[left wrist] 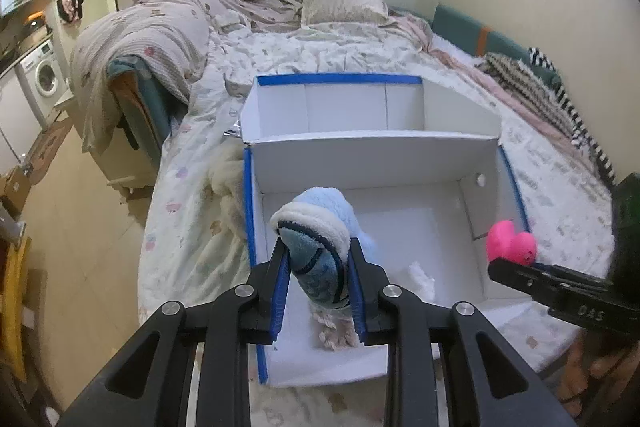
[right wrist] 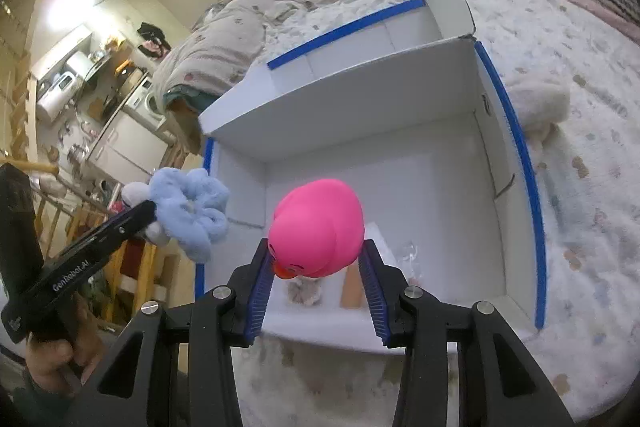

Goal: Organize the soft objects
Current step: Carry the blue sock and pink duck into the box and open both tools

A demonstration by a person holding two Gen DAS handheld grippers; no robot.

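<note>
Tongs over the box, each pinching a toy.
Left tongs (left wrist: 318, 259) clamp a blue plush toy (left wrist: 320, 227) between their pads; right tongs (right wrist: 318, 267) grip a pink rubber duck (right wrist: 318, 229). Both toys hang above the white box (left wrist: 372, 155), which sits on the bed (left wrist: 188, 195) just ahead.

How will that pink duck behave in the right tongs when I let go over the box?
The pink duck looks smooth and rounded, so it may slip in the right tongs. Dropped into the white box, it would probably bounce or roll. It looks light, likely hollow.
</note>
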